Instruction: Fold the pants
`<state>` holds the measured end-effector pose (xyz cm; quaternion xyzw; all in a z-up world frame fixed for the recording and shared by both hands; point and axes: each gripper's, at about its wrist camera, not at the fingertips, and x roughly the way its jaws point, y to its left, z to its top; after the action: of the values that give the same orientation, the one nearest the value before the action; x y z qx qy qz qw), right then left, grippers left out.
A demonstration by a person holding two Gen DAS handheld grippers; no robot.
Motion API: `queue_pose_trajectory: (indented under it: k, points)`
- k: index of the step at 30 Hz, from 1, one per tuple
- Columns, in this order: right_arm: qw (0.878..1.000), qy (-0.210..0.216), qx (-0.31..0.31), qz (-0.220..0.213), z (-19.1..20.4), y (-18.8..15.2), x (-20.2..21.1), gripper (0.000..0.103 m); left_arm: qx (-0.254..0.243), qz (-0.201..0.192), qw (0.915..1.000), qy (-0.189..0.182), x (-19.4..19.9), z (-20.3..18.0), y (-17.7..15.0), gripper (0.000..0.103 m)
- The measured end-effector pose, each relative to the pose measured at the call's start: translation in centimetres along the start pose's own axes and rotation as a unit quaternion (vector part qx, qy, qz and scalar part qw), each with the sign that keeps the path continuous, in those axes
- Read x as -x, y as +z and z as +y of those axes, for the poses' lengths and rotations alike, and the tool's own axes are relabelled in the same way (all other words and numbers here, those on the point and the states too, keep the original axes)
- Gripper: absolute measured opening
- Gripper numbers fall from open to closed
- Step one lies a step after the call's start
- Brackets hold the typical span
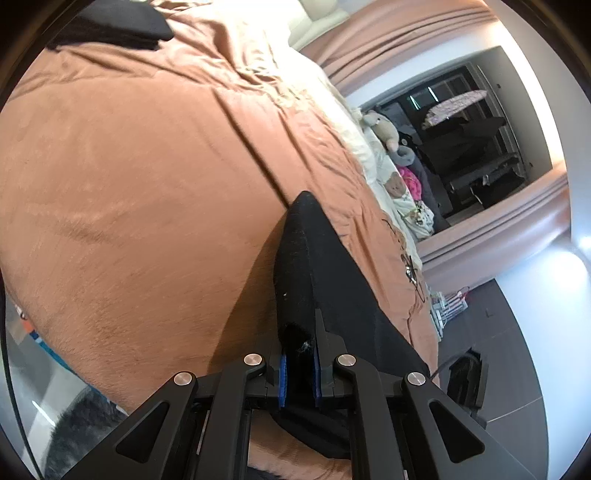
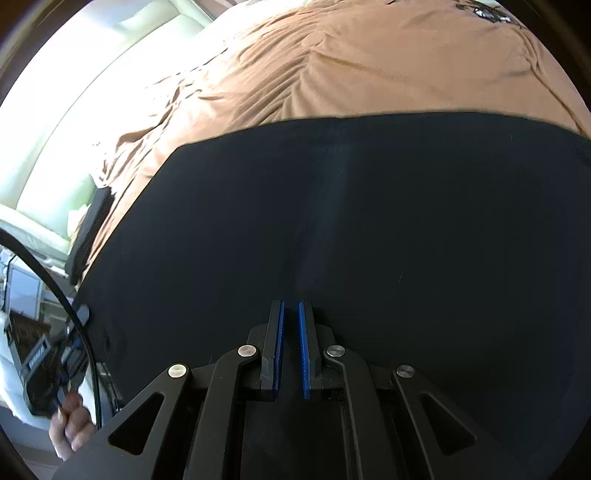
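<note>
Pants fill the lower middle of my left wrist view as a taut black ridge rising from the left tool toward the centre of the frame, over the brown bedspread. I have that tool pinched narrow on a bunched edge of the cloth, the blue pads pressing a tuft of black fabric between them, and I judge the pull is there to keep the edge straight so the fold lands clean. In the right wrist view the pants spread as a broad dark sheet across the whole lower half, its far edge running level across the frame against the bedspread, which suggests the garment is stretched out above or on the bed between my two hands. The right tool shows a slim gap between its blue pads; dark cloth lies all around and under it, but I cannot tell whether any is caught in that gap. The left tool points up and forward along the ridge of fabric, tipped so the bed leans to the left of the frame and a doorway sits at the right edge. The right tool looks squarely across the sheet, held level. At the lower left of the right view I see my left hand wrapped around the other rig's handle, low beside the bed edge. A second dark garment lies at the upper left of the left view, well apart.
</note>
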<state>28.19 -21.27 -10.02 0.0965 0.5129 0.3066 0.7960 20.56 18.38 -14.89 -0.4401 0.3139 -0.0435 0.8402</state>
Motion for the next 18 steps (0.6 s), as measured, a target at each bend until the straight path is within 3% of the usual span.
queue_pose_trajectory:
  k: [9,18]
  points:
    - [0.999,0.049,-0.018,0.001,-1.3,-3.9,2.2,0.003,-0.044,-0.009,0.9985,-0.03,1.5,-4.4,0.4,0.01]
    - [0.996,0.037,-0.043,-0.068,-5.3,-6.1,8.7,0.008,-0.1,-0.015,0.9931,-0.06,2.1,-10.5,0.3,0.01]
